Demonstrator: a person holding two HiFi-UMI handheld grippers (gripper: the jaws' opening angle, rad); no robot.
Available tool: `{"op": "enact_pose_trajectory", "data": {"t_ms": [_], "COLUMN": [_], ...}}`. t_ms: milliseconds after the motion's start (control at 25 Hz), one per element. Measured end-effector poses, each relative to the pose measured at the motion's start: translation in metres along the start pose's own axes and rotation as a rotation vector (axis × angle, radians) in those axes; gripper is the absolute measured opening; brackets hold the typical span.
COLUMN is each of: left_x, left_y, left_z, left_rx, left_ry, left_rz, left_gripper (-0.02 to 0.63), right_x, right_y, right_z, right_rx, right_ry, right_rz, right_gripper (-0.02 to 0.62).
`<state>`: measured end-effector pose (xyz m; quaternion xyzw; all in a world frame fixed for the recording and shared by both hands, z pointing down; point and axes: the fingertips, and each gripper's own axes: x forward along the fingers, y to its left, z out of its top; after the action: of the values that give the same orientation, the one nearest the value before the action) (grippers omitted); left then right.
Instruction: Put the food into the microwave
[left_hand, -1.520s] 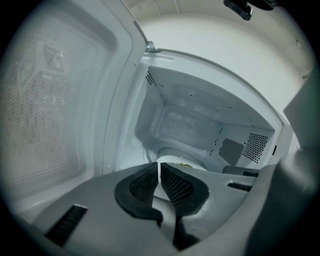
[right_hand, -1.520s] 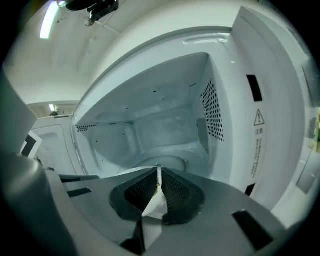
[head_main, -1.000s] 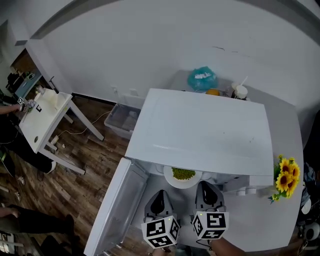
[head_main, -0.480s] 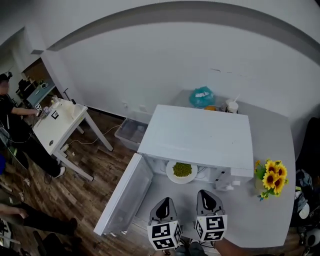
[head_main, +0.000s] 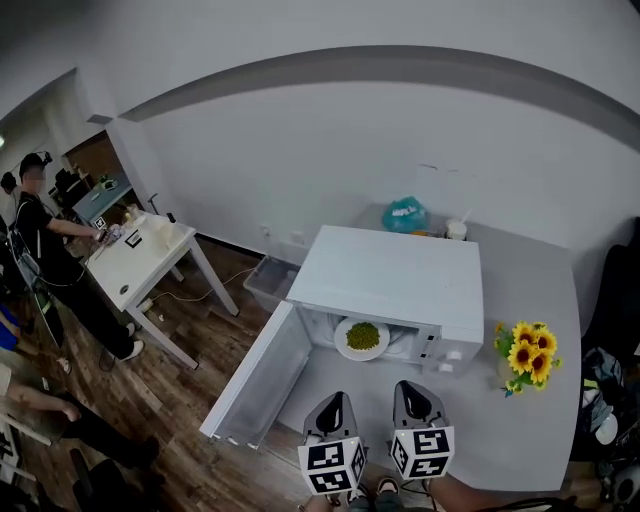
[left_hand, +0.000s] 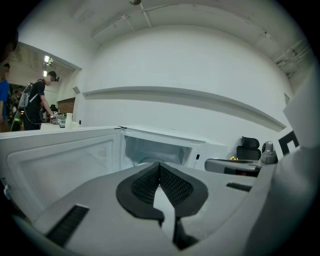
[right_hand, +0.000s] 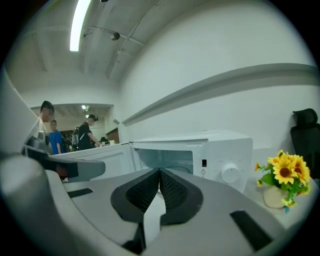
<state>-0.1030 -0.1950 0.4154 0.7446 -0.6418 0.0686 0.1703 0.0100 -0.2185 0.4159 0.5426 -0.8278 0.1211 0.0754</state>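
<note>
Grey worktop (head_main: 525, 430) | left gripper (head_main: 335, 398), right gripper (head_main: 412, 386): fingers (left_hand: 142, 187) pressed together, both empty, short of the microwave (head_main: 400, 280) | door (head_main: 255, 375) swung wide at left | plate of green food (head_main: 362, 337) already inside | next, likely: push the door's outer face squarely, fingers kept closed.

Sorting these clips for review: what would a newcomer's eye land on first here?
The white microwave stands at the centre of the head view, its door swung wide to the left, with a plate of green food inside. Bright sunflowers stand just to its right. Below, the left gripper and right gripper hang side by side before the opening, both shut and empty.
</note>
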Motion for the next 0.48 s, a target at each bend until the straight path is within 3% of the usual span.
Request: {"op": "enact_pose_trajectory", "data": {"t_ms": [480], "left_x": [-0.014], "left_y": [-0.016], "left_z": [0.018], "left_rx": [-0.008], "left_ry": [-0.055], "left_rz": [0.008], "left_gripper": [0.002], "right_x": [-0.020], "right_y": [0.020], "right_z": [0.034], "right_rx": [-0.011], "right_ry": [-0.073], "right_rz": [0.049], "right_gripper": [0.017]}}
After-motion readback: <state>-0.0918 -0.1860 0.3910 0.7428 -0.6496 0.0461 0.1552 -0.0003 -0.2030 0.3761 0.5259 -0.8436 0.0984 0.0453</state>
